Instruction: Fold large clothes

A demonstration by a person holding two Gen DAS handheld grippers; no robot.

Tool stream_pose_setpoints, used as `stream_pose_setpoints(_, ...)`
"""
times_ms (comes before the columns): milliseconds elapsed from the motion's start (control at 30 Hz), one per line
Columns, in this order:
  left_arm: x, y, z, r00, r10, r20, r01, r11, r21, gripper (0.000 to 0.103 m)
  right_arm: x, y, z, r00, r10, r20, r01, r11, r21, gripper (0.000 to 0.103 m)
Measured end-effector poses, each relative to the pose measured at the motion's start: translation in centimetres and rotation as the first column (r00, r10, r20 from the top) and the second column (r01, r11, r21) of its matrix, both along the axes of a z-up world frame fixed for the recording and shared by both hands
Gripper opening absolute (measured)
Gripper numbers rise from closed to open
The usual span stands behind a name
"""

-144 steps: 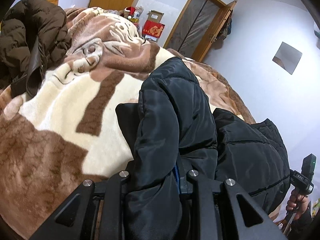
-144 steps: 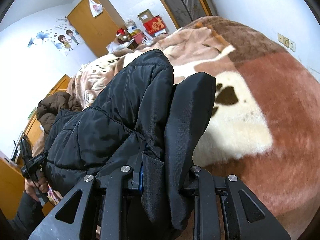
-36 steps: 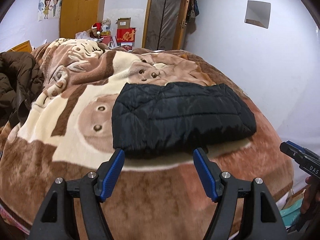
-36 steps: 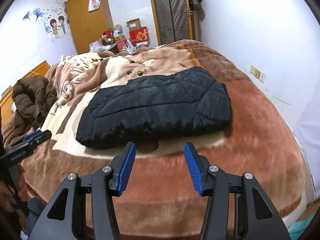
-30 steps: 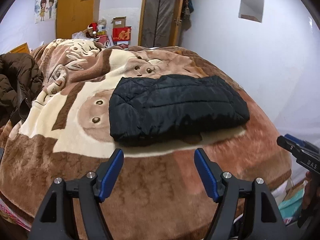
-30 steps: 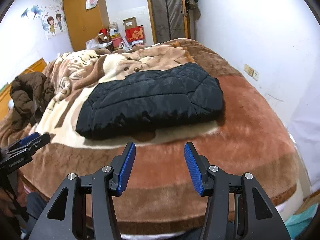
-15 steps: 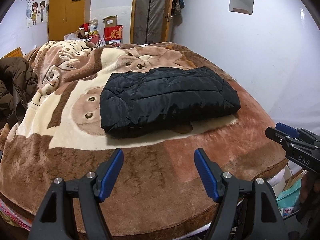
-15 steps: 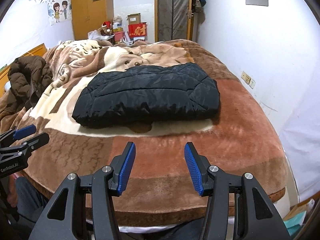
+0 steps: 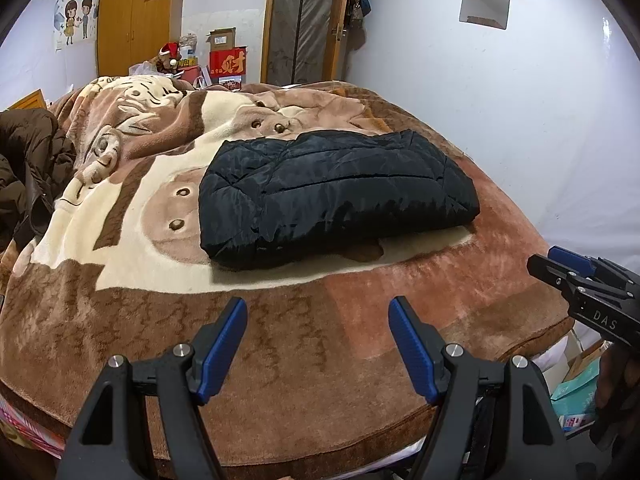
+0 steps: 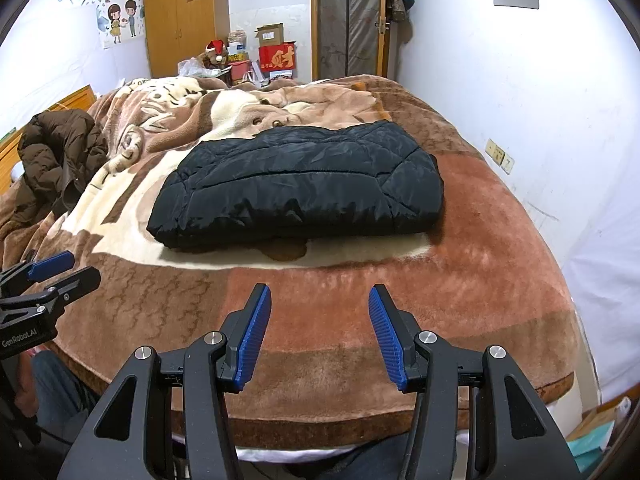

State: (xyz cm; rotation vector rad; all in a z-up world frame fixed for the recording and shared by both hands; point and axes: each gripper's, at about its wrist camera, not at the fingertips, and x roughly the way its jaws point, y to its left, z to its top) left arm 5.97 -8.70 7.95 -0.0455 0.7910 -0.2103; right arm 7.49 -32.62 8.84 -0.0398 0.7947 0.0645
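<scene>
Black padded jacket lying folded into flat rectangle on bed blanket, straight ahead of both sets of jaws, well apart from them. Left gripper hovering over near edge of bed, jaws standing wide apart, gripping nothing. Right gripper hovering alongside, jaws likewise spread, empty. Brown coat lying crumpled far left of jaws. Wooden wardrobe and red box standing beyond bed, ahead of jaws.

One black jacket, one brown coat, one blanket, two grippers.
</scene>
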Motion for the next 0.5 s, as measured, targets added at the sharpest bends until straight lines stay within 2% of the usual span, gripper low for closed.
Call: stream_pose_setpoints(500,-0.23,0.04,-0.29,1.000,0.016,-0.007,-0.016,1.000,0.015,0.075,0.15,-0.07,-0.44,1.000,-0.004,-0.016,0.004,1.000,0.006,0.052)
